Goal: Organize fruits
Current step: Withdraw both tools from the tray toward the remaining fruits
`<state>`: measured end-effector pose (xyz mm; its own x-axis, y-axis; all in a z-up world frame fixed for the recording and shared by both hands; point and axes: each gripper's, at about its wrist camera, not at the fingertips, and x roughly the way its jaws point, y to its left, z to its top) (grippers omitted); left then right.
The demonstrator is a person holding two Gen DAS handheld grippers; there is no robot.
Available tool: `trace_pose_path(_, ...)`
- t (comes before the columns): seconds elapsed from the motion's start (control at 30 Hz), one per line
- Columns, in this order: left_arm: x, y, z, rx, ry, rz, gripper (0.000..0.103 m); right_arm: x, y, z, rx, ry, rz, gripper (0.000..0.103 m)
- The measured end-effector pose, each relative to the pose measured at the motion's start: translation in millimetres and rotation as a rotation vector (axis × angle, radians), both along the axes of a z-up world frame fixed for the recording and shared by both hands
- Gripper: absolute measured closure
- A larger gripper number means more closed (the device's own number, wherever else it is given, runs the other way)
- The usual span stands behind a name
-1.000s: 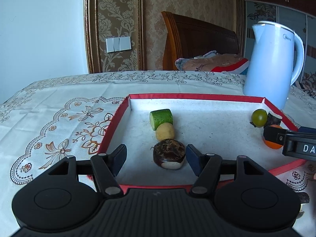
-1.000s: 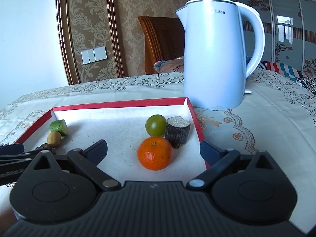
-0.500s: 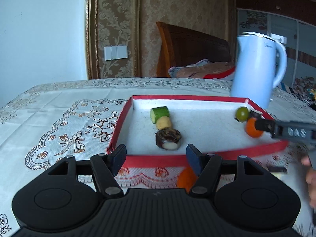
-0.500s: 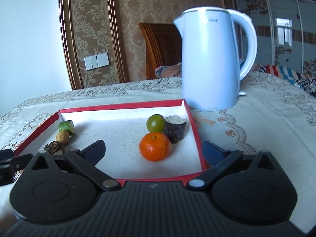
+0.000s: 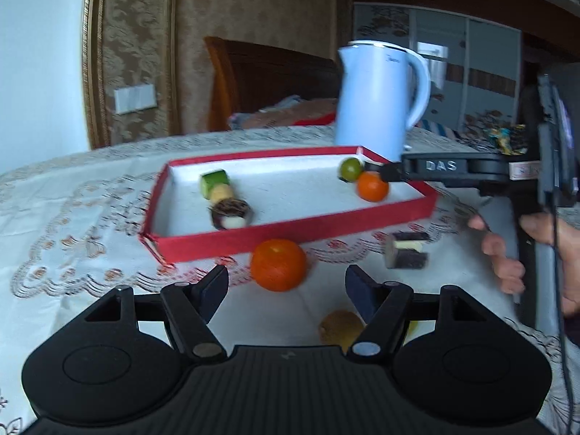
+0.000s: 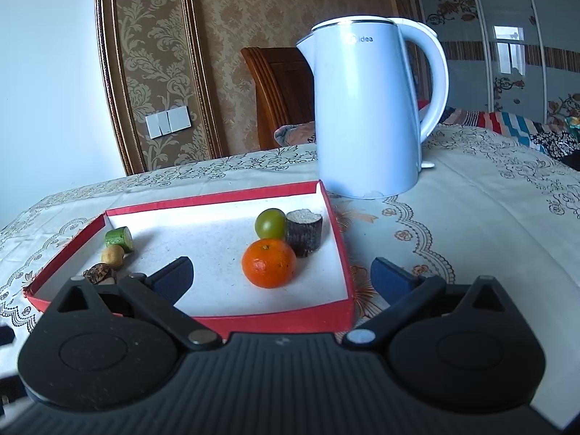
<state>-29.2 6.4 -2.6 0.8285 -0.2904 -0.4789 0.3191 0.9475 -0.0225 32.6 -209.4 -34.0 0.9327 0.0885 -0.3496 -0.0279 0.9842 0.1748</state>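
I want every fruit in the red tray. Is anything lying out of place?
Yes. On the tablecloth in front of the red tray lie an orange, a dark cut piece and a brown fruit by the open left tongs; none is in the tray.

Two oranges, one green fruit, one kettle, perhaps two dark stumps.

The red tray is viewed by the left wrist camera from low over the desk, farther back on its near side. It is seen closer by the right wrist camera, facing the kettle. Tray and kettle are shared.
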Motion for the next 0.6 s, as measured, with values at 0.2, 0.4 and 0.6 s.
trace_pose_path(0.2, -4.4, 2.0, -4.0, -0.028, 0.063, -0.117, 0.032, -0.2, -0.1, -0.1, 0.001, 0.001, -0.001, 0.0)
trace_pose_path(0.4, -17.8, -6.8, -6.4, 0.045, 0.011, -0.15, 0.032, -1.3, -1.6, 1.0, 0.007, -0.006, -0.002, 0.0)
trace_pose_path(0.6, -12.5, 6.3, -11.8, 0.066, 0.072, -0.124, 0.032, -7.3, -9.1, 1.6, 0.041, -0.008, -0.003, 0.0)
